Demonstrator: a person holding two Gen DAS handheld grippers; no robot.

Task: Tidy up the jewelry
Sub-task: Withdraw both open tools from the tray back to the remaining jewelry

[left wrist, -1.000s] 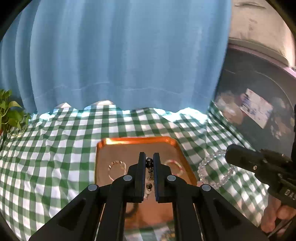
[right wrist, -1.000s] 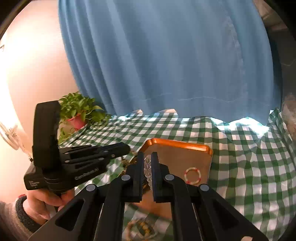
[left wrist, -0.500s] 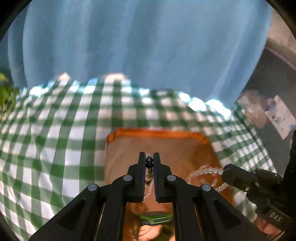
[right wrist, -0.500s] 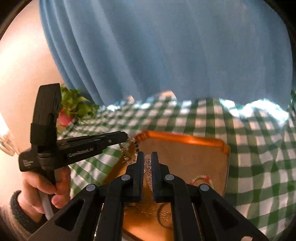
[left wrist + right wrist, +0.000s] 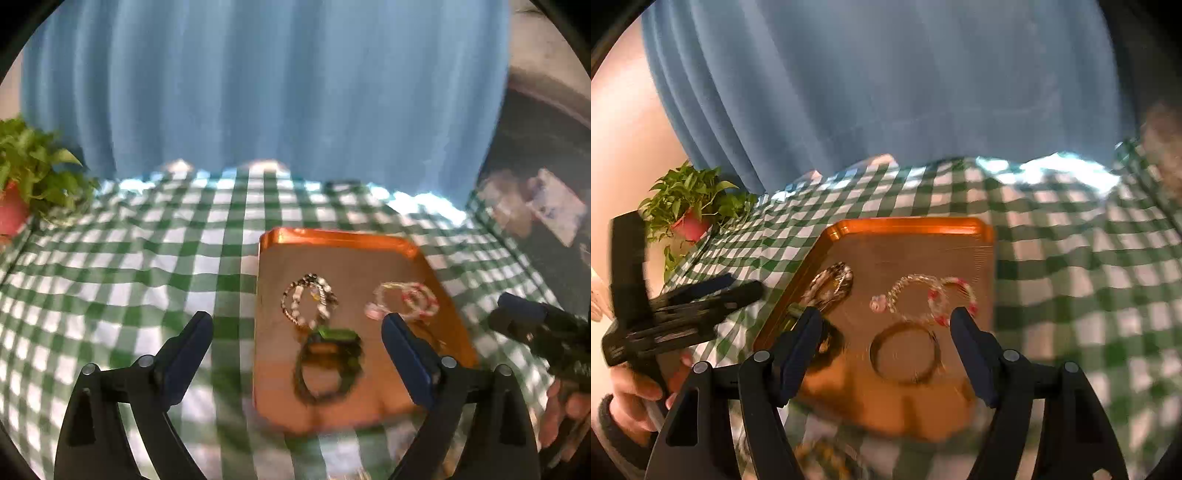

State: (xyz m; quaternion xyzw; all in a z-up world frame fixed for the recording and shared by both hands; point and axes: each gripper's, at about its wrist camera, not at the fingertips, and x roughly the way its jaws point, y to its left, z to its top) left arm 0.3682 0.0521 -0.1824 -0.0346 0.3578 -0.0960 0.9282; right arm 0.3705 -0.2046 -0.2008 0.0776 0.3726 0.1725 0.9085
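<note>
Two bracelets freshly down on the copper tray (image 5: 334, 236): a dark-and-pale beaded bracelet (image 5: 308, 301) near the tray's left edge, a clear crystal bracelet (image 5: 914, 297) toward the middle, touching a red-and-white bracelet (image 5: 955, 301) by the right edge. Closer to the tray's near edge, a dark bracelet with a green piece (image 5: 328, 363) and a brownish bangle (image 5: 905, 350). All pretty blurry, so no telling bead details.

Big change from a second ago: pinched tight on those two pieces then, now left gripper (image 5: 295, 356) and right gripper (image 5: 886, 354) both spreading wide, jaws opening with nothing clamped, just tray visible through the gaps. Looks like a clean double drop-off, so two more items sorted.

Further out, green checked tablecloth (image 5: 122, 266) under the tray, something beady and blurred off the tray's near edge, probably next up. Potted plant (image 5: 689, 206) at the far left corner, blue curtain (image 5: 258, 85) behind.
</note>
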